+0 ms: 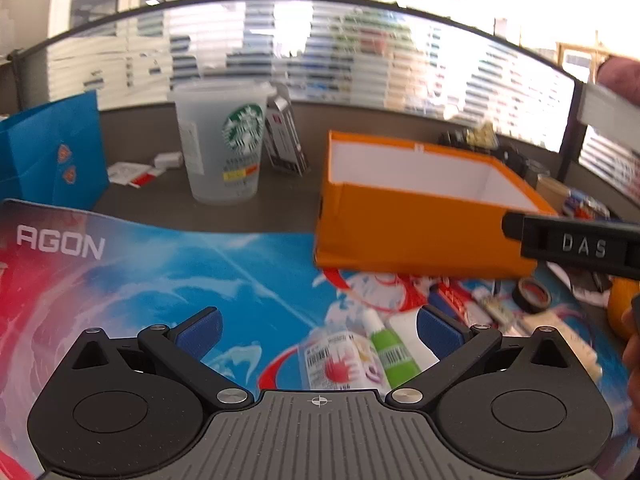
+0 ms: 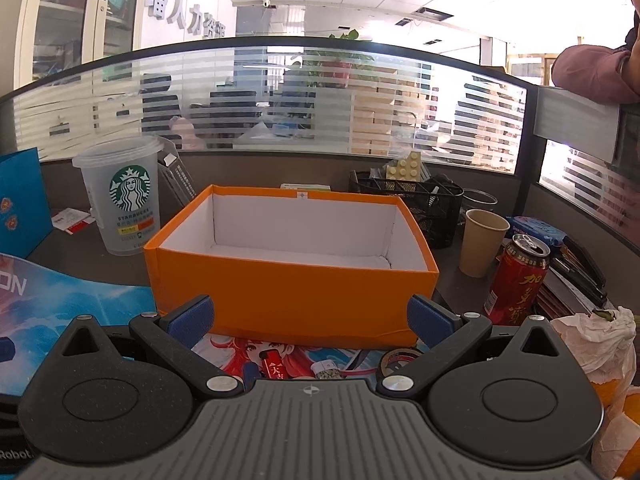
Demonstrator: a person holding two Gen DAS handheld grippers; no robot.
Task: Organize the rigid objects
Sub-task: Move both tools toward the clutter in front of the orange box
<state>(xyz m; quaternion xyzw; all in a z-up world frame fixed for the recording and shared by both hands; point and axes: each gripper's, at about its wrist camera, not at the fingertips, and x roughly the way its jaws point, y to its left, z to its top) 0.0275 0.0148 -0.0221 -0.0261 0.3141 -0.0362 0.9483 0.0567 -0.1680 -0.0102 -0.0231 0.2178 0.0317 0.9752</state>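
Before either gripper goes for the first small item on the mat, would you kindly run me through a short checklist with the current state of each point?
1. Left gripper open, nothing between its pads: ok.
2. Right gripper open, nothing held: ok.
3. Orange box open-topped, white inside shows nothing in it: ok.
4. Small items within the left gripper's view, green tube and labelled packet lying on the mat: ok.
5. Path clear for the left gripper: not ok, the right gripper's black body juts in front of the box.
6. Red can opened and close to the box; whether it holds liquid: cannot tell.
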